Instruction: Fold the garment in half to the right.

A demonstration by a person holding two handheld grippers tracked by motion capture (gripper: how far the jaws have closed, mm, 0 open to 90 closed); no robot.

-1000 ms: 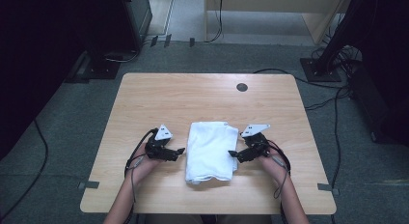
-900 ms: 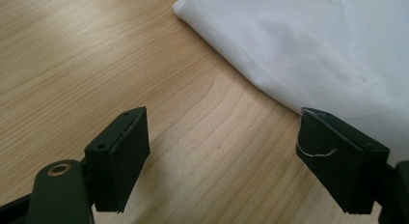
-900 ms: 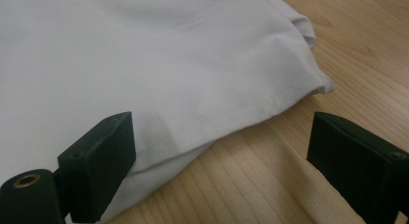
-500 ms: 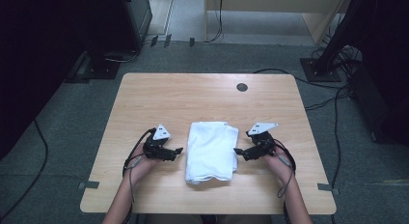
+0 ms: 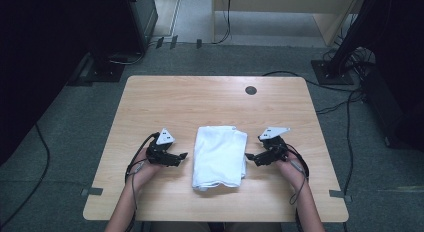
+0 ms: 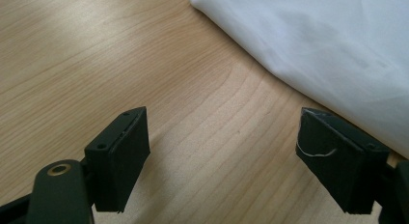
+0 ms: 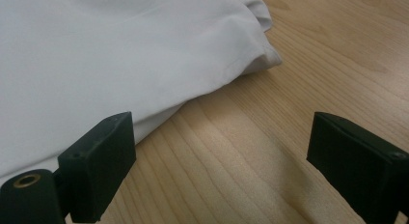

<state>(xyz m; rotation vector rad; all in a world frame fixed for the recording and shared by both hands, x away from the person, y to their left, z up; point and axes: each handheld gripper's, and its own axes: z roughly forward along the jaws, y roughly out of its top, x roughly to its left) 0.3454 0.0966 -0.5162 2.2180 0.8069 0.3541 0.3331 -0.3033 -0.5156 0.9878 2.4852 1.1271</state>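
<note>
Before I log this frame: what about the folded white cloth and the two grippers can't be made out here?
- White cloth, high view: too small to count its layers; the underside is hidden.
- Cloth, left gripper view: the top and right edges cut it off.
- Cloth, right gripper view: runs off the top and left.
- Left gripper and right gripper, high view: any contact between tips and cloth is too small to judge.

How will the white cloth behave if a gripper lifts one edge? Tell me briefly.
The cloth looks soft and folded in layers, so it would likely droop and unfold. It seems thin, so probably light. On the smooth table, a push may slide or bunch it rather than move it whole.
</note>
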